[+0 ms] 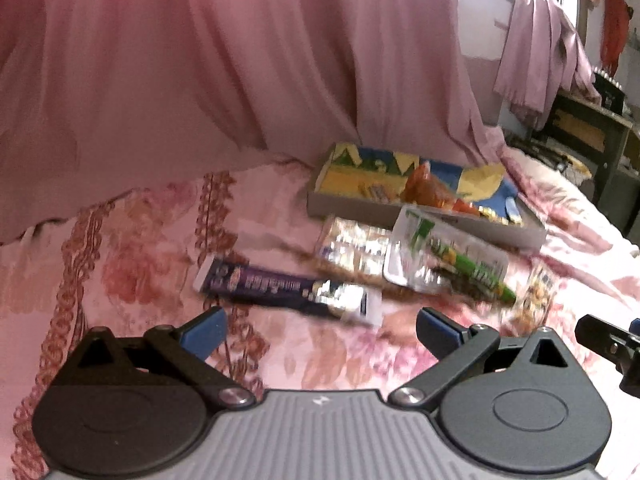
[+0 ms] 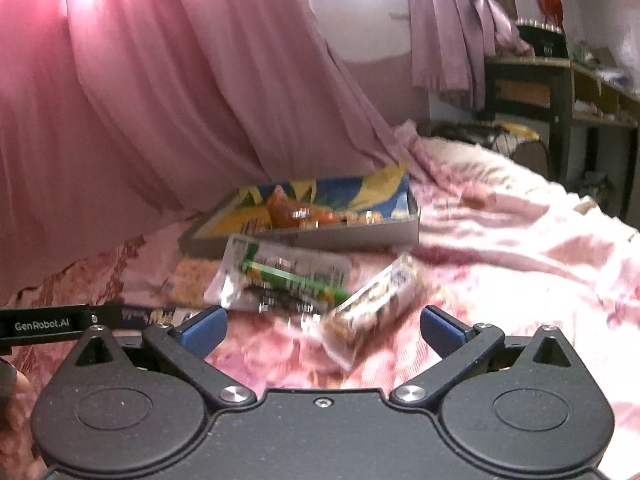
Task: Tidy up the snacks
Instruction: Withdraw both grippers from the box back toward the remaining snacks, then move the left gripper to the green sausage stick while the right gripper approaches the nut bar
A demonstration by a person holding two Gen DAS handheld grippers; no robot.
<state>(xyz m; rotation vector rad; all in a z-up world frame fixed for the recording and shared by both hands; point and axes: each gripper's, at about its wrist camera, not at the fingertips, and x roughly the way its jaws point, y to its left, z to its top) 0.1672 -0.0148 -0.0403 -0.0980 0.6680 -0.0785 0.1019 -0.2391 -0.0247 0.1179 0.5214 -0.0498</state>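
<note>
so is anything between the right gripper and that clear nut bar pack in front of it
Nothing visible. The right gripper is open, and the clear nut bar pack lies on the floral bedspread just ahead, its near end between the fingers. The green-striped packet touches its far left side, not the approach path.

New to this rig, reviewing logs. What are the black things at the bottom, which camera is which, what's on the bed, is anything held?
Each picture comes from a fisheye camera on a handheld two-finger gripper, looking along its fingers. The black shapes are the grippers themselves. One view shows the left gripper, the other the right gripper. Both are open and hold nothing. On the floral bedspread sits an open box with an orange packet inside. In front of it lie loose snacks: a purple bar, a green-and-clear packet and a clear-wrapped bar.
</note>
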